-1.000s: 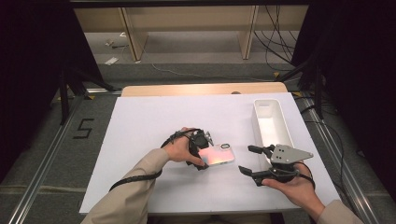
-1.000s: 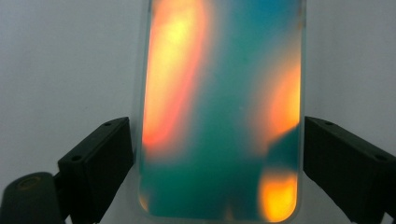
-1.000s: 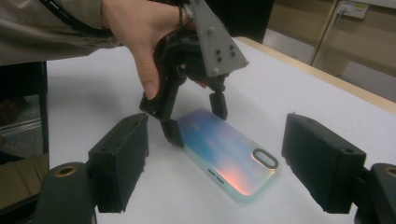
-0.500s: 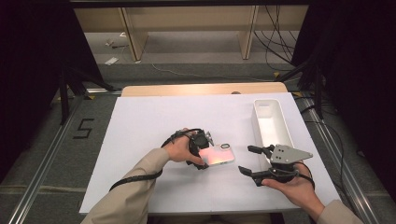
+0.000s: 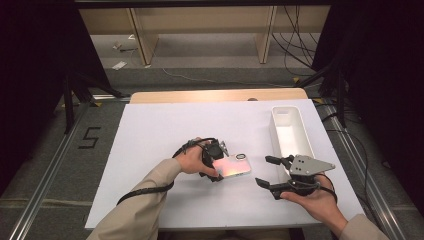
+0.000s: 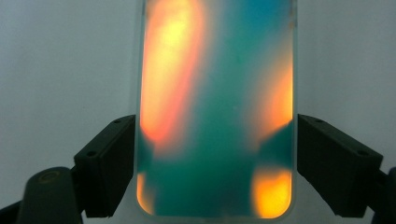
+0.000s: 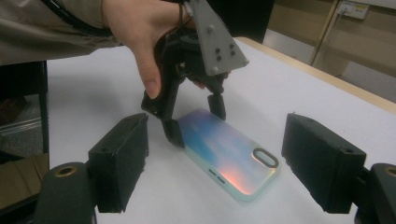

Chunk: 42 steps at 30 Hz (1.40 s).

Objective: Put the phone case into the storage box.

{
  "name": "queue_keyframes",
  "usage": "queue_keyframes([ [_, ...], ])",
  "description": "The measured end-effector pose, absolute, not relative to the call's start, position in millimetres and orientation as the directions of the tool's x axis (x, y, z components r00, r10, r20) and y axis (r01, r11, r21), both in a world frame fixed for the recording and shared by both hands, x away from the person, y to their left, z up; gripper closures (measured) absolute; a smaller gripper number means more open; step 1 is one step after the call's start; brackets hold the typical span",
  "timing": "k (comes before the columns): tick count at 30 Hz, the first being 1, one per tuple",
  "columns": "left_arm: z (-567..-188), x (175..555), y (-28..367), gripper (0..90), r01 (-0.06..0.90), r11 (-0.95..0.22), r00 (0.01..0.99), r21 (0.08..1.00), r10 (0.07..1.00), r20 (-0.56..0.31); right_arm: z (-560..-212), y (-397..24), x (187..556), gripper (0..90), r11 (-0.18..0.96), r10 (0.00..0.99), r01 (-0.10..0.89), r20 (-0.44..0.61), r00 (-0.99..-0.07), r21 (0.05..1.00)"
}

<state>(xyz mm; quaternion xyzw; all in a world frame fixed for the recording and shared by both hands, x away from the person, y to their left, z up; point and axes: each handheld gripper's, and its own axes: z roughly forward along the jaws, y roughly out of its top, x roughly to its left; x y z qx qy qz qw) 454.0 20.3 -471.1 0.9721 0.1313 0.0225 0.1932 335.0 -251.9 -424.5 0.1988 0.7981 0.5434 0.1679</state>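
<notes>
**A:** White sheet (image 5: 165, 130) over a wooden table (image 5: 215, 95), dark floor on both sides, pale shelving legs at the back. How much free surface is there?

**B:** Plenty. The left half of the sheet is bare, and so is the strip along its far edge. The phone case (image 5: 234, 166) lies flat near the middle, a little toward the person's side, well clear of every edge.

**A:** What is near the case?

**B:** A long white tray (image 5: 280, 135) sits along the right edge of the sheet, apart from the case. Between tray and case hangs the right gripper (image 5: 269, 172), held just above the sheet.

**A:** And the left gripper?

**B:** The left gripper (image 7: 196, 116) stands over the case's near short end, one jaw on each long side. In the left gripper view the case (image 6: 217, 107) runs up between the jaws. They have just been closing, with the case between them; its left edge meets one jaw, while a thin gap shows at the other. So it straddles the case without a firm grip.

**A:** Right jaws?

**B:** Spread wide with nothing between them, pointing at the case's camera-hole end (image 7: 265, 157) from a short way off.

**A:** Anything blocking?

**B:** Only the tray, close behind the right hand (image 5: 312, 200). A floor mark reading "5" (image 5: 90, 137) lies left of the table.
</notes>
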Motion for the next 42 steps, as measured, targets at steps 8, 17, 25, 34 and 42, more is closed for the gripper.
queue_keyframes([
  [8, -471.0, 453.8, 20.7, 16.7, 0.248, -0.889, 0.964, 0.384, 0.265, -0.008, -424.4, -252.1, 335.1, 23.7, 0.328, 0.501, 0.135, -0.051, -0.864, 0.935],
  [17, -470.8, 453.4, 21.4, 16.9, 0.256, -0.884, 0.962, 0.391, 0.274, -0.010, -424.2, -252.1, 335.0, 23.7, 0.328, 0.501, 0.133, -0.053, -0.864, 0.935],
  [25, -468.5, 451.5, 22.2, 16.9, 0.254, -0.884, 0.962, 0.392, 0.271, -0.012, -424.2, -252.2, 335.1, 23.7, 0.328, 0.502, 0.134, -0.053, -0.863, 0.935],
  [34, -461.1, 447.7, 22.5, 17.0, 0.239, -0.878, 0.964, 0.415, 0.265, 0.006, -423.9, -252.5, 334.9, 23.7, 0.328, 0.505, 0.134, -0.054, -0.862, 0.935],
  [42, -454.1, 441.4, 28.3, 17.0, 0.235, -0.863, 0.962, 0.448, 0.271, 0.018, -423.3, -252.8, 335.1, 22.5, 0.330, 0.518, 0.134, -0.061, -0.853, 0.934],
])
